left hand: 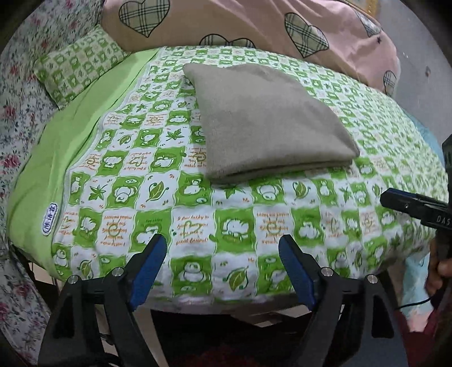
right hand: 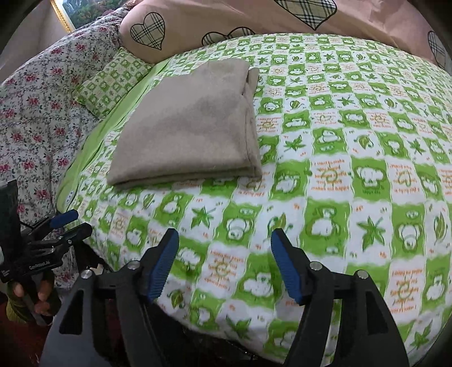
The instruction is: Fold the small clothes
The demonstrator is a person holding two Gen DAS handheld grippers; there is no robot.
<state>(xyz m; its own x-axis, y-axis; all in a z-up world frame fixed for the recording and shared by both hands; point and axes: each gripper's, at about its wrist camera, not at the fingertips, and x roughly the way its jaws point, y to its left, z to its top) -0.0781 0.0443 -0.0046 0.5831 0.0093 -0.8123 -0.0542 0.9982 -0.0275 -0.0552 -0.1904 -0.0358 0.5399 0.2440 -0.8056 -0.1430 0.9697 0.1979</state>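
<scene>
A bed covered with a green and white checked sheet (left hand: 197, 282) printed with bears and leaves fills both wrist views. On the sheet lies a grey-beige cloth (left hand: 268, 121), the small garment of the task, already folded into a neat, thick rectangle with several layers showing along its near edge. In the right wrist view the folded cloth (right hand: 192, 124) sits toward the left of the bed, near a plain green border strip and a small checked pillow (right hand: 110, 84); stacked layer edges show along its right side.

The left gripper (left hand: 223, 271) hangs over the near edge of the bed, its blue-padded fingers (left hand: 147, 271) spread wide with nothing between them, only sheet beneath. The right gripper (right hand: 224, 265) hangs likewise, its fingers (right hand: 162, 265) apart and empty. Both are short of the cloth and touch nothing. Each gripper shows at the edge of the other's view, held in a hand (right hand: 31, 293).

A pink quilt with checked hearts (left hand: 254, 25) and a floral cover (right hand: 42, 118) lie behind and beside the sheet.

Judged from this, the folding of this piece looks complete: it lies flat, squared and released. No other unfolded clothing is in sight, so what remains, if anything, cannot be told from these views
</scene>
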